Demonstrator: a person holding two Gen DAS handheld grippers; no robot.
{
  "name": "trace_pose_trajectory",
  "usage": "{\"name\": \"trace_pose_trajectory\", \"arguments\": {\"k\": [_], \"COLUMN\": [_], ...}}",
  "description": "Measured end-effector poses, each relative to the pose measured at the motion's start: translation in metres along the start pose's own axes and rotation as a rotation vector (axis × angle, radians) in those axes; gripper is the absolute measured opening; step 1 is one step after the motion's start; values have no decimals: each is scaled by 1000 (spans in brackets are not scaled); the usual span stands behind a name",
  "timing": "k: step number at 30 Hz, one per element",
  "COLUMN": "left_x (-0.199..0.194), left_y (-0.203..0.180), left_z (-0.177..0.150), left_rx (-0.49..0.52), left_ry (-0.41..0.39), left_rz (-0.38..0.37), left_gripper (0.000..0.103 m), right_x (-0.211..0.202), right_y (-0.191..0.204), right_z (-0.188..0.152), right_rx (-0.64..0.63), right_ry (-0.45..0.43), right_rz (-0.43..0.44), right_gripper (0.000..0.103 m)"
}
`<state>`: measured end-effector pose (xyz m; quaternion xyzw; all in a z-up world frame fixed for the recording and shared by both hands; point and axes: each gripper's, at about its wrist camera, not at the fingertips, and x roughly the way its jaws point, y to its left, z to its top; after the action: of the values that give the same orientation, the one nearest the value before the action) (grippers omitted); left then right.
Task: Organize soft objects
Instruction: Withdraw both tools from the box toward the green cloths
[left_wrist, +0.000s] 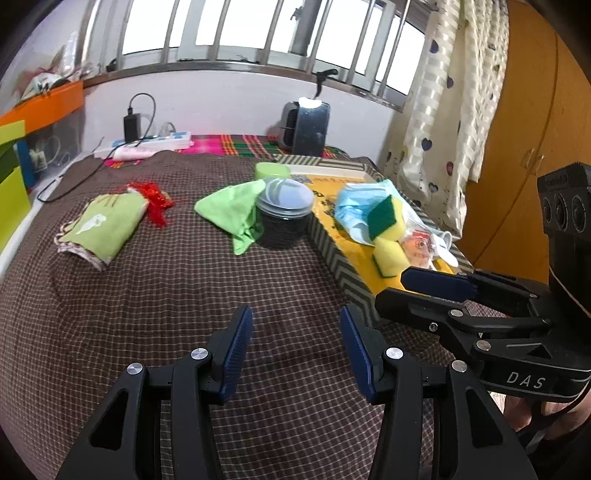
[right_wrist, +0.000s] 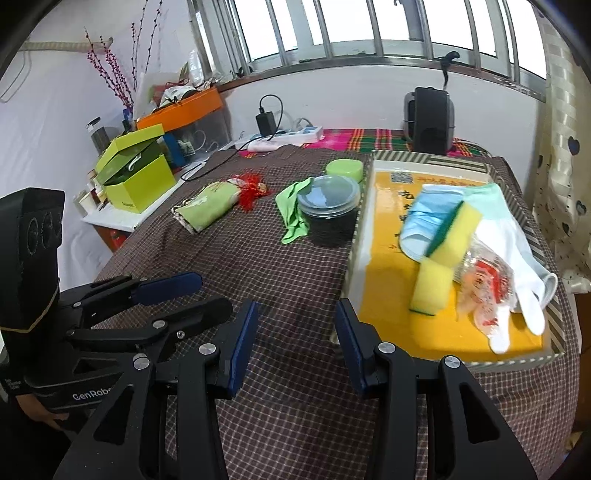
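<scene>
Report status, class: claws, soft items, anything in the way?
Left claw open, empty. Right claw open, empty. Green cloth on bedspread, touching lidded container. Sponges and mask in tray.

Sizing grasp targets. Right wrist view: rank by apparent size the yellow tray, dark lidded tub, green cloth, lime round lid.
1. yellow tray, by far.
2. dark lidded tub.
3. green cloth, partly hidden by the tub, so close to it.
4. lime round lid, farthest, so unsure.
</scene>
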<state>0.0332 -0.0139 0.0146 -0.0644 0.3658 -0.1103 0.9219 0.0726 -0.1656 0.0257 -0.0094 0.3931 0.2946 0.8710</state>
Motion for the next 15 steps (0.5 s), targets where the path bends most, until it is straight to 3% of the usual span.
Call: {"name": "trace_pose_trajectory", "arguments": {"k": [15], "left_x": [0], "left_y": [37], "left_z": [1], "left_rx": [-33], "left_ry": [-7], "left_rz": [74], "left_gripper": [49], "right_x": [25], "right_y": [20], "right_z": [19], "right_rx": [-38], "right_ry": [-3], "right_rz": [46], "right_gripper": [45]}}
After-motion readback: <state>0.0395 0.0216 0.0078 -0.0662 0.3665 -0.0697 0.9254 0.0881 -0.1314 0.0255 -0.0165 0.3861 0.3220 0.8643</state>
